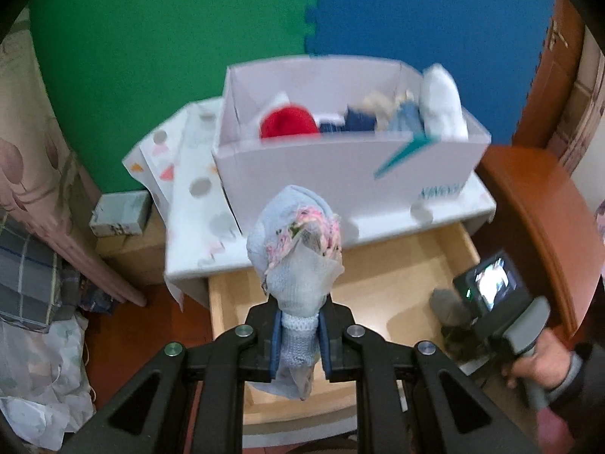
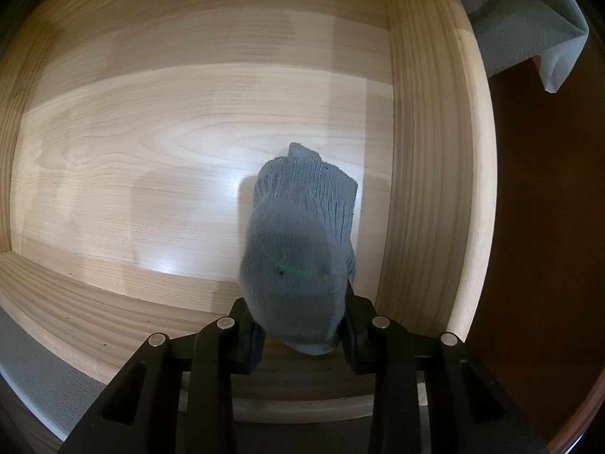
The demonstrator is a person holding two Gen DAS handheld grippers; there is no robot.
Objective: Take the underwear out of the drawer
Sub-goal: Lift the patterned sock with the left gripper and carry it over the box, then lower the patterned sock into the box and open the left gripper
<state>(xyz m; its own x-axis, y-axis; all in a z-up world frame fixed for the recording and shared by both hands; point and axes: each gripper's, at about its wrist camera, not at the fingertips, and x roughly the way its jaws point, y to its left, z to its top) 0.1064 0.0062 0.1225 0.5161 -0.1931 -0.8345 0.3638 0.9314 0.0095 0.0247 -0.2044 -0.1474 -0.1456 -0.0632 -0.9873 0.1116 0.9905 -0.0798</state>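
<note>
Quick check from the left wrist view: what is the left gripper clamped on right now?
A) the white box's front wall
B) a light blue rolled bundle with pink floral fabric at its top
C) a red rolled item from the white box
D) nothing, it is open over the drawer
B: the left gripper is shut on the light blue bundle, held above the open drawer.

You are looking at only one bit of lettering: blurred teal characters on the front wall of the white box, beside a teal arrow-like mark. The blur is keeping them from being read.
</note>
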